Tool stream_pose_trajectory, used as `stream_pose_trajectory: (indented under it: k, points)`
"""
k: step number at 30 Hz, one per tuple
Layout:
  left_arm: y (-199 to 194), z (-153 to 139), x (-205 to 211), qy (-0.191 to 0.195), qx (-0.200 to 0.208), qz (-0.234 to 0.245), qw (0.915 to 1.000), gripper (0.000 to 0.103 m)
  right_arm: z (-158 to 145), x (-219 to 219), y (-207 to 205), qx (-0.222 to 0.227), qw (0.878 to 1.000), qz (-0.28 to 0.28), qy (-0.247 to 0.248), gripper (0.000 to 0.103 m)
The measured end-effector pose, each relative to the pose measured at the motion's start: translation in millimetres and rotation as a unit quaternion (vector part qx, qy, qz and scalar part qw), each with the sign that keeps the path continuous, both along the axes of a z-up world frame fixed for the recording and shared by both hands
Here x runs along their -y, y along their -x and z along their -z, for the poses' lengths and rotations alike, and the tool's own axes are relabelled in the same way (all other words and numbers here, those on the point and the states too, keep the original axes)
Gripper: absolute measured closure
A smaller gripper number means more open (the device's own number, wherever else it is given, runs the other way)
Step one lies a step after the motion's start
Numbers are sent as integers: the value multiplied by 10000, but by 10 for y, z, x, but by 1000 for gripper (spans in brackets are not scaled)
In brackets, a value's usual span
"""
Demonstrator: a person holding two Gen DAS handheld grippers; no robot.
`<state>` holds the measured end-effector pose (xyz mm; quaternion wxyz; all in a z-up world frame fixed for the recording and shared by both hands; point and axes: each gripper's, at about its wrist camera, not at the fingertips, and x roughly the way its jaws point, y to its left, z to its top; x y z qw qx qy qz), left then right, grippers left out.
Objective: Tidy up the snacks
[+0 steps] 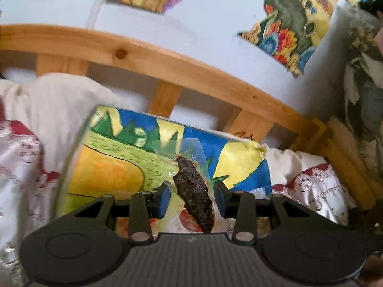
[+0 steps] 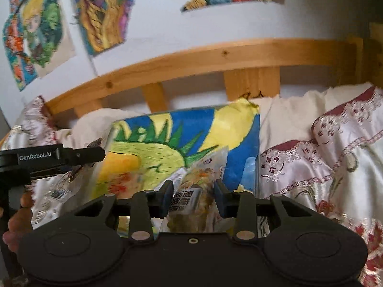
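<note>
Left hand-held gripper [image 1: 192, 199] holds a dark snack packet [image 1: 194, 191] between narrowed pads. Only the right view shows the right hand-held gripper [image 2: 194, 197] clasping a pale snack packet [image 2: 191, 198] before the painted box [image 2: 167, 143].

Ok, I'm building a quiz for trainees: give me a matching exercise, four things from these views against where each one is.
1. dark snack
2. labelled packet
3. drawings
4. painted box

A. on the wall
B. between the right tool's fingers
C. in front of the headboard
D. between the left tool's fingers

Pairs: 1-D, 2-B, 3-A, 4-C
</note>
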<state>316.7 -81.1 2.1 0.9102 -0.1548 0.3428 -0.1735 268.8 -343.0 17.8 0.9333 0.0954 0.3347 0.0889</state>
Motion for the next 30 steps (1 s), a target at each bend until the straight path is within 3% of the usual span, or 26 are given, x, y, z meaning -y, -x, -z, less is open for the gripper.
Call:
stream_pose_trajectory:
  k: [6,12,16,17,19,22,30]
  points:
    - [-184,314,296,-218,-152,205,9994,60,385,5,-262,-158,9997,125,147,66]
    - [-266,526,460,-564,-232,333,9976,59,444,-48,-283,71,9994,90,321,65]
    - [-308,596,533,-785,-367,334,9957,59,482,-105,-284,105,9984,95,544,58]
    - [-307,608,540,-825,-401,329,9952,58,488,-117,-275,100,9982,108,582,51]
    - [-303,602,531,-810,-418,340,9953,41,487,-144,-233,155,9978,90,633,41]
    - [-239,541,495,-761,-265,268,9964,25,439,-181,-129,334,9969,43,709,31]
    - [38,197,303,-535,286,-192,9980,7,197,-172,198,885,9939,143,648,10]
